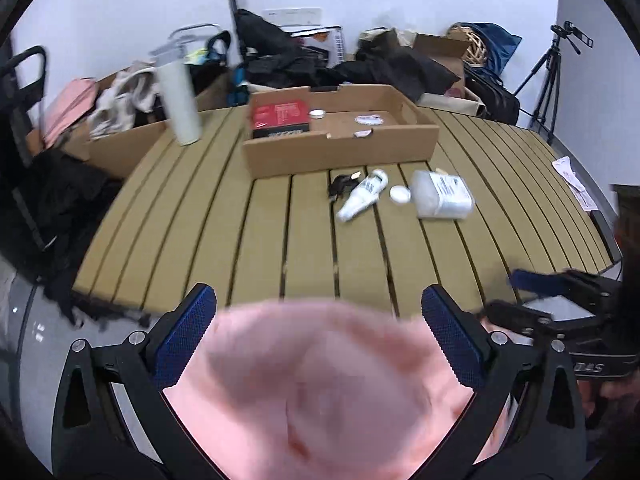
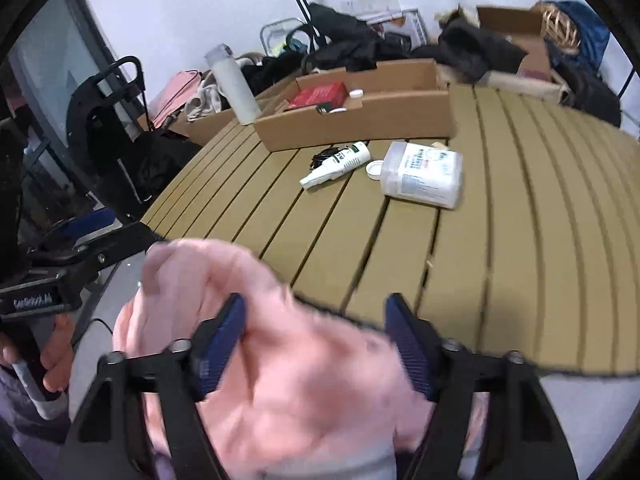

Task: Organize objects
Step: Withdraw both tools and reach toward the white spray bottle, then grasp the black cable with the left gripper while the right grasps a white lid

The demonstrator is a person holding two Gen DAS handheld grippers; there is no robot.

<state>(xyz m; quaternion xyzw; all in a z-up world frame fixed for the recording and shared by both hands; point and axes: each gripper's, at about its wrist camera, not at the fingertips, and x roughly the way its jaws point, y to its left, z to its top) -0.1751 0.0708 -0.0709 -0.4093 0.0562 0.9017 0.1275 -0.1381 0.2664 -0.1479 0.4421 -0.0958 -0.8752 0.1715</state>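
Bunching between both my tongs, left gripper [image 1: 318, 320] and right gripper [image 2: 316, 336] wide around the pink cloth [image 2: 280, 360] without visibly pinching, it may slip floorward short of the table [image 2: 500, 240].

slatted table [image 1: 280, 240] | cardboard tray [image 1: 340, 152] | tube [image 1: 362, 196] | jar [image 1: 442, 194]

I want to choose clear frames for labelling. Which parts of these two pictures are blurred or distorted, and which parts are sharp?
Left wrist view: the pink cloth close to the lens is a soft blur, while the cardboard box and white tube are fairly sharp; the table slats bend from the fisheye. Right wrist view: the pink cloth is smeared, the plastic jar slightly soft, and the far edges curve.
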